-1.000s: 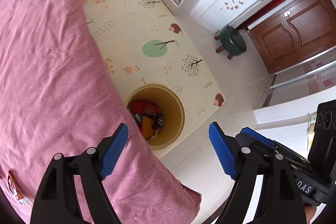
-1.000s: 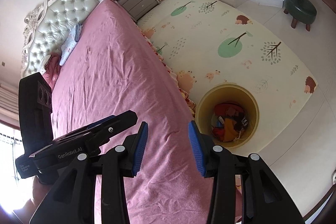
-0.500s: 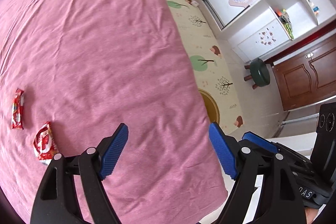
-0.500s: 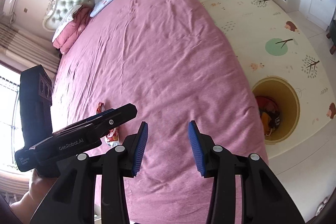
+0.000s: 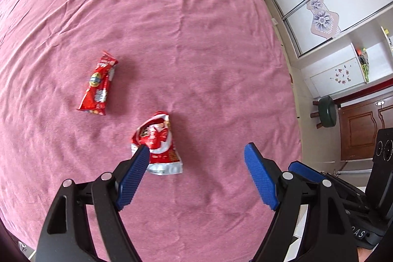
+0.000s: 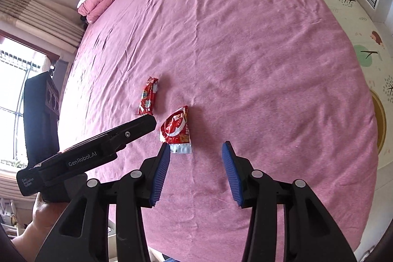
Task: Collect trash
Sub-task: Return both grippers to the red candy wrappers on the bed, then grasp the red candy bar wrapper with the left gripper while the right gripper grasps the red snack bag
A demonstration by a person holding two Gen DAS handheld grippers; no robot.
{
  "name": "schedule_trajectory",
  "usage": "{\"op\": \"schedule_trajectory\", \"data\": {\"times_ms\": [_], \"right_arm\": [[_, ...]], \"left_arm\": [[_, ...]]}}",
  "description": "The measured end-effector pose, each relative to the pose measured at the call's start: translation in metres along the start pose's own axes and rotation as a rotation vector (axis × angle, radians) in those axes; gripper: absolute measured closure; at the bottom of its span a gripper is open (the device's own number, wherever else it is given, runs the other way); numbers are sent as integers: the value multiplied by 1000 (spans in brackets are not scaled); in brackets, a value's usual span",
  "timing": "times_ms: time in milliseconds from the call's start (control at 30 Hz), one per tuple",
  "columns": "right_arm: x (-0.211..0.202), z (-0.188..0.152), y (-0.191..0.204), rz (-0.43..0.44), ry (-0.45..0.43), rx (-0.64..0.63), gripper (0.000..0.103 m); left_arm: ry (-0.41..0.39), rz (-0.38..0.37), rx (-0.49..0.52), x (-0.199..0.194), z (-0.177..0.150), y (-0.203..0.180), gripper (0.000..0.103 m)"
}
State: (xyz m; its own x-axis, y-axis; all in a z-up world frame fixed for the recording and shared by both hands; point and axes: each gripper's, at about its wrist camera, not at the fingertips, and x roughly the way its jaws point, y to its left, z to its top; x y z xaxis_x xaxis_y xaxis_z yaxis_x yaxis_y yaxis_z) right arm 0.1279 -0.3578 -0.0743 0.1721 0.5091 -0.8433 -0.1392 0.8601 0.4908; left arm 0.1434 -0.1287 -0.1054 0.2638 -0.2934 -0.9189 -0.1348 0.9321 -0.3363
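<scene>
Jaws wide on the left gripper (image 5: 196, 151), nothing between them; the right gripper (image 6: 195, 147) has its jaws opening, and they too are empty. Both hang above the pink bed (image 5: 196, 41), pointing steeply down.

Two red wrappers lie on the sheet. The crumpled wrapper (image 5: 158, 143) sits just beyond the left gripper's left pad, partly hidden by its tip. The long wrapper (image 5: 98, 85) lies near it, further out and to the left, well apart from either gripper. From the right wrist view the crumpled wrapper (image 6: 176, 130) is just beyond that gripper's left pad, the long wrapper (image 6: 148, 96) past it.

Best play, I'd say: one wrapper per gripper. Each needs to shift sideways until its wrapper sits squarely between the pads, then drop onto the sheet before closing. The foil is thin and flat, so pinching a raised crease should beat scraping. Beware catching bedsheet in the pinch. The bin (image 6: 379, 119) peeks past the bed's edge.
</scene>
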Motion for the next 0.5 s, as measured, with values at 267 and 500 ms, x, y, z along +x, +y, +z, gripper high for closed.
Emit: {"op": "schedule_trajectory", "data": {"times_ms": [267, 500], "right_arm": [[61, -1, 26, -18, 60, 8, 57], [101, 1, 33, -43, 108, 17, 50]], "left_arm": [[17, 23, -97, 12, 9, 81, 24], [31, 18, -117, 29, 24, 115, 24]]}}
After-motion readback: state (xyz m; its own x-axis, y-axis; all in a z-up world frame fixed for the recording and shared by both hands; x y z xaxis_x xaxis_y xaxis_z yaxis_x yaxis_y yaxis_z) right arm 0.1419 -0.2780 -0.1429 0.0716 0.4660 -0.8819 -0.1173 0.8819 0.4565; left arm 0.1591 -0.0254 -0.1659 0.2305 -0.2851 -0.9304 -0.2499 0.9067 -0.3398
